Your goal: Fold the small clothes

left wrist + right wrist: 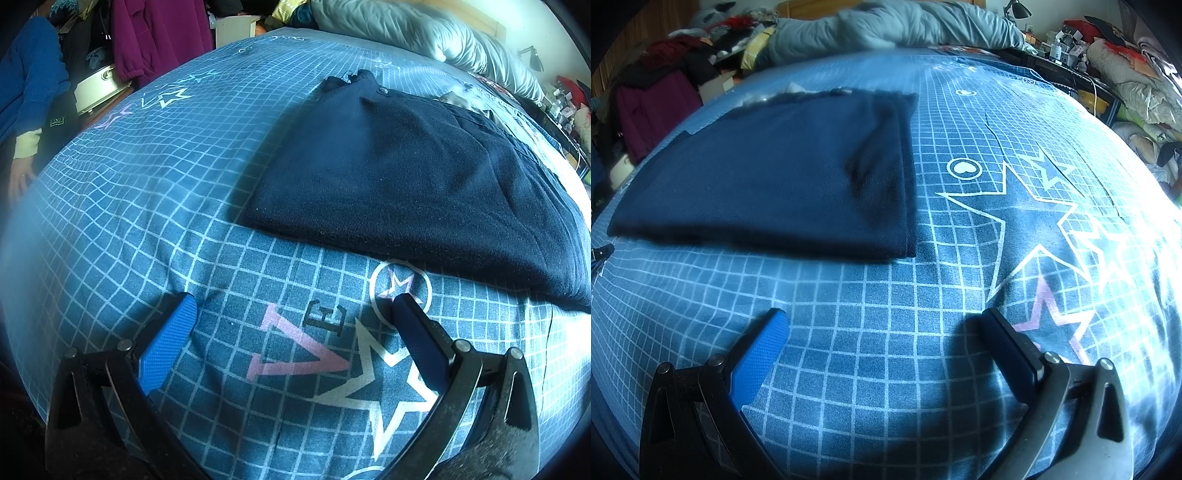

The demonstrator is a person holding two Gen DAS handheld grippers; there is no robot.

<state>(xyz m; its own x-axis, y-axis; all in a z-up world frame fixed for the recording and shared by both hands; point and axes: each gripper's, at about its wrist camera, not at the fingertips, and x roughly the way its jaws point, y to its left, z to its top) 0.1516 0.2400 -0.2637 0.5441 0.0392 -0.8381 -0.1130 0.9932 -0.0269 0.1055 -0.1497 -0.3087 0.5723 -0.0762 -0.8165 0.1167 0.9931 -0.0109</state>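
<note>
The fingers (168, 350) of the left gripper (291, 314) are spread wide over the bedspread (129, 206), nothing held between them. The right gripper (882, 325) is likewise wide open and empty. A navy garment (768, 173) is laid flat on the bed, far from both grippers, already doubled into a neat rectangle with stacked edges along its right side. The grippers are probably held apart and clear because this fold seems finished. A grey duvet (905, 22) is bunched at the far end.
</note>
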